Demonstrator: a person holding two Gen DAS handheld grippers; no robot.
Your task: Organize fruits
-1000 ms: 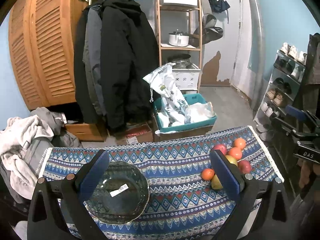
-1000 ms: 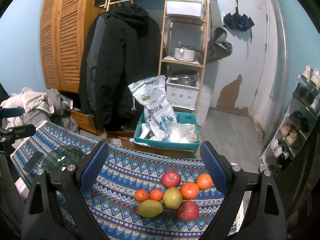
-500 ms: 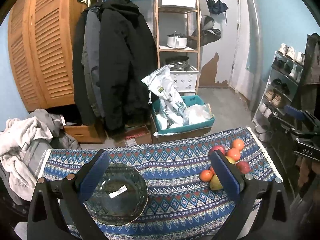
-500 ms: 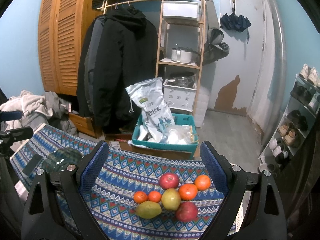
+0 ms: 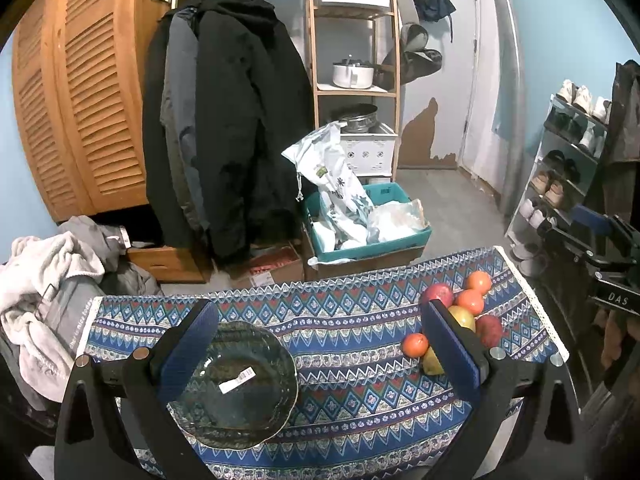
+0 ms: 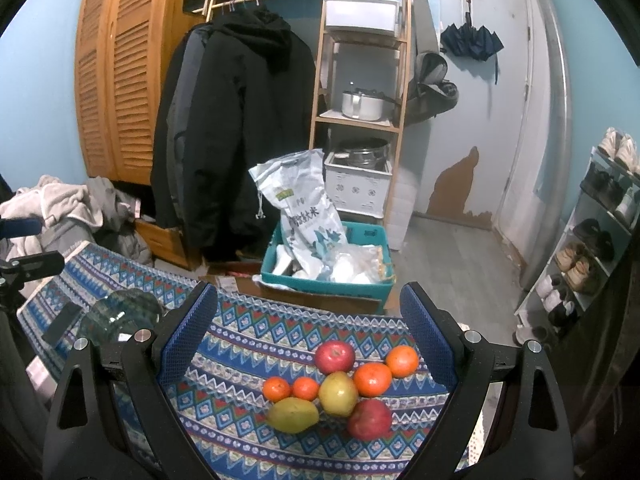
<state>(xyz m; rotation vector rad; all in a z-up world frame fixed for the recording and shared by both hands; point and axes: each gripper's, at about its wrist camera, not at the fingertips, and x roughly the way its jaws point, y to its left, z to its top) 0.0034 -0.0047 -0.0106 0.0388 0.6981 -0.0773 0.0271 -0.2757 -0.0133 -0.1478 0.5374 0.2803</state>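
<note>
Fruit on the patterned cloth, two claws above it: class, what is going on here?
A person holds two open claws over a cloth-covered table. The left claw hangs above an empty glass bowl. The right claw faces the fruit pile: two red apples, four oranges and two yellow-green fruits. Nothing is gripped, and no fruit is in the bowl yet.

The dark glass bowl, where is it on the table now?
The dark glass bowl sits on the patterned blue tablecloth at its left end, below the open left gripper, apart from the cluster of fruits at the right end.
</note>
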